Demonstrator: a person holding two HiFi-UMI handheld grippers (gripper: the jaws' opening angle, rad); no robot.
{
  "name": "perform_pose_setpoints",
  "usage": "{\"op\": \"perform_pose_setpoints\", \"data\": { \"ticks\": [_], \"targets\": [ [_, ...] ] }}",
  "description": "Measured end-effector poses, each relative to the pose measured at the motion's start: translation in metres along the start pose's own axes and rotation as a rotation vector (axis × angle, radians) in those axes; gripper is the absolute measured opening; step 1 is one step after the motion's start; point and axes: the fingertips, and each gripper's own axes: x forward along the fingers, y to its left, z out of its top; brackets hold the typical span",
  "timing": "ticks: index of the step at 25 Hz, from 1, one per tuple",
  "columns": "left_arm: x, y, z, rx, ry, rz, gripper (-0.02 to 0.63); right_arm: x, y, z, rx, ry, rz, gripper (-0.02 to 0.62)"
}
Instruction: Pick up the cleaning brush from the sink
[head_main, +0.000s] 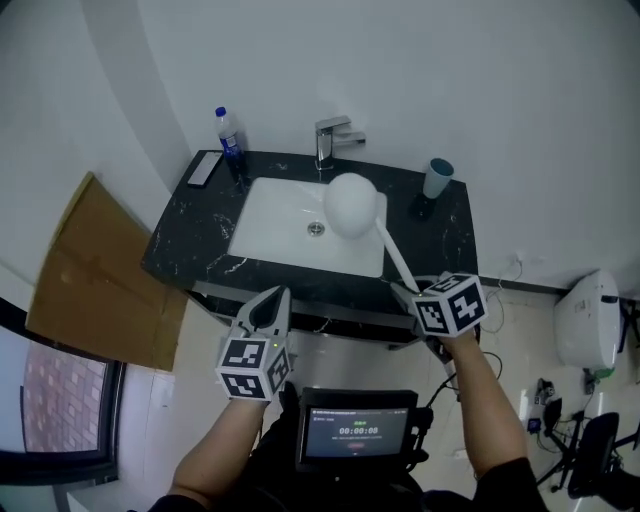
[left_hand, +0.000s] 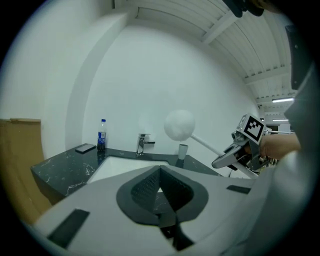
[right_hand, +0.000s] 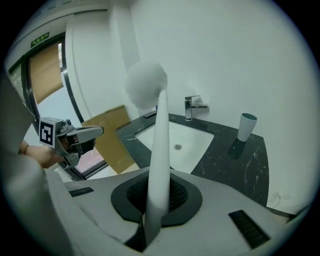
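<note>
Holding: the right gripper (head_main: 403, 290) pinches the white handle of the cleaning brush (head_main: 352, 203) near its lower end. In the right gripper view the handle rises straight up between the two dark pads, and both press on it.
Brush position: it hangs in the air, clear of the sink (head_main: 275, 228). In the head view its round white head sits over the right part of the basin, just in front of the faucet (head_main: 335, 140). The left gripper view shows the head well above the counter, against the white wall.
Brush tilt: the handle slants down from the head toward the person and ends in the right gripper, in front of the counter's near edge.
Left gripper (head_main: 272, 298): its jaws are pressed together with nothing between them. It is held in front of the counter, to the left of the right gripper and apart from the brush.
Counter (head_main: 190, 238): a black marbled top around the white basin. A bottle (head_main: 230, 135) with a blue cap stands at the back left, with a dark flat device (head_main: 205, 168) just beside it. A cup (head_main: 437, 178) stands at the back right.
Surroundings: a sheet of cardboard (head_main: 95, 275) leans at the wall left of the counter. A small screen (head_main: 357, 430) shows low between the person's forearms.
</note>
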Motion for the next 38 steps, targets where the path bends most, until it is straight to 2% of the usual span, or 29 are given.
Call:
{"op": "perform_pose_setpoints", "data": {
  "ticks": [7, 13, 17, 24, 30, 38],
  "targets": [
    [-0.08, -0.024, -0.002, 0.032, -0.046, 0.015, 0.002, -0.071, 0.066, -0.02, -0.026, -0.146, -0.033, 0.026],
    [-0.147, -0.018, -0.006, 0.061, -0.084, -0.037, 0.002, -0.113, 0.129, -0.039, 0.025, -0.251, -0.115, 0.026],
    [-0.176, -0.016, -0.014, 0.06, -0.089, -0.056, 0.002, -0.138, 0.157, -0.058, 0.042, -0.31, -0.17, 0.026],
    [-0.225, -0.046, -0.015, 0.069, -0.137, -0.038, 0.002, -0.183, 0.181, -0.091, 0.069, -0.417, -0.207, 0.026],
    [-0.24, -0.082, -0.015, 0.073, -0.147, -0.033, 0.002, -0.21, 0.188, -0.111, 0.052, -0.475, -0.216, 0.026],
    [-0.241, -0.097, -0.017, 0.081, -0.145, -0.04, 0.002, -0.216, 0.187, -0.127, 0.067, -0.528, -0.226, 0.026]
  ]
}}
